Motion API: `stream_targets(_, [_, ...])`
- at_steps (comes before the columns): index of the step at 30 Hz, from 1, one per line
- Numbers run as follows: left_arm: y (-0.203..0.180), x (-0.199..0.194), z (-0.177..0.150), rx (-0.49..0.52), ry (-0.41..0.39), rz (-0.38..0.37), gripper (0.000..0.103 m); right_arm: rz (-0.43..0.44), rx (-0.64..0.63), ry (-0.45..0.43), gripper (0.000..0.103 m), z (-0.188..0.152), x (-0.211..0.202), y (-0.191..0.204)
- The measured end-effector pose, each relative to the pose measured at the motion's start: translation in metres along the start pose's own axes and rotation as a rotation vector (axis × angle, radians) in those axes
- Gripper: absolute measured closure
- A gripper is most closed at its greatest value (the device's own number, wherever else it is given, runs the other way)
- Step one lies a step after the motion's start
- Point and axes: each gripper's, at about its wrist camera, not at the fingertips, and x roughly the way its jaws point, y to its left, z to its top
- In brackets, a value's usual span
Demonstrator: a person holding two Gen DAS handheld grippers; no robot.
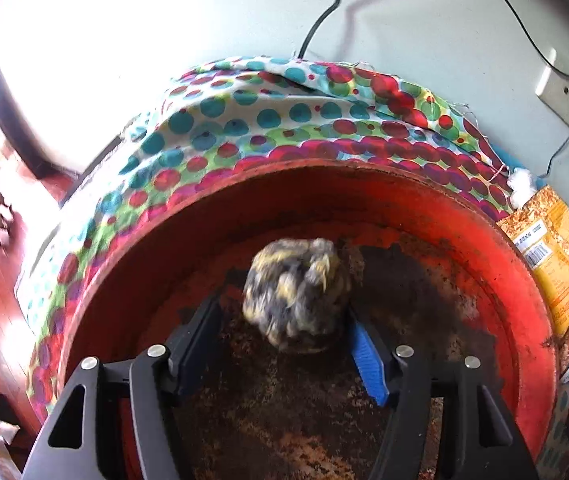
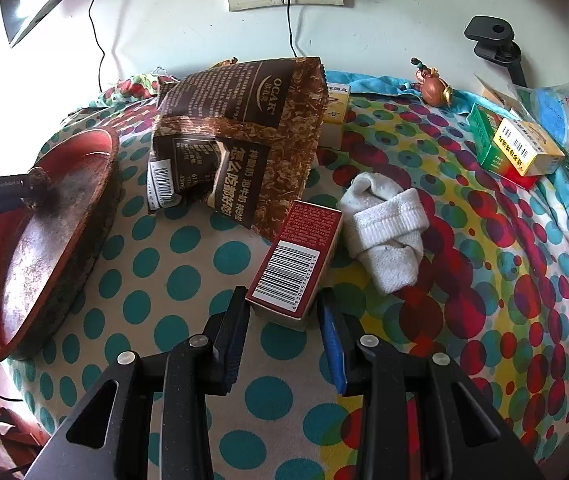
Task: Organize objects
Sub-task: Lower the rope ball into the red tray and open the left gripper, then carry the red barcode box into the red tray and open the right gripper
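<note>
Here we hold two claws over a table with a spotty cloth.

Our left claw is down inside the red tray. A small rolled-up ball of yellow and grey cloth sits between its fingers. The picture is blurry there. The blue pad is right at the ball's side, but we see a gap on the other side, so we cannot tell if the claw is squeezing or has let go. We think the ball is soft and light. It will squash, not break. It is round, so it has no long way and points nowhere. A grip across its middle should work.

Our right claw is spread wide, with nothing in it. The near end of a red box sits just between the finger tips, not pinched. The box lies flat on the cloth. Its long way runs away from us, tipped a little to the right, and the barcode end faces us. We think it is light, stiff card that could dent if squeezed hard. Its two long sides are the best place to hold.

Just beside the box lie a white sock and a brown bag.
</note>
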Motion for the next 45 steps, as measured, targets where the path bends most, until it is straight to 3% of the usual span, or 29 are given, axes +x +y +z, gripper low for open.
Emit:
stream_targets(10, [0.008,-0.035,-0.027,-0.019,-0.057,0.018,0.038,0.022,-0.017,-0.021,0.071,-0.006,-0.015,0.006])
stream_targets(17, [0.011,-0.071,-0.066,-0.027,-0.125,0.036,0.038,0.048,-0.042,-0.050,0.071,-0.007,-0.027,0.022])
stream_targets(22, [0.017,-0.085,-0.084,-0.067,-0.149,0.004,0.038,0.078,-0.080,-0.081,0.071,0.001,-0.036,0.043])
stream_targets(35, [0.042,-0.069,-0.060,-0.189,-0.127,-0.033,0.038,0.177,-0.316,-0.183,0.071,0.057,-0.044,0.148])
stream_targets(40, [0.049,-0.067,-0.052,-0.162,-0.151,-0.003,0.038,0.244,-0.373,-0.172,0.071,0.073,-0.027,0.195])
stream_targets(45, [0.059,-0.063,-0.037,-0.107,-0.178,0.052,0.038,0.241,-0.446,-0.161,0.071,0.088,0.001,0.244])
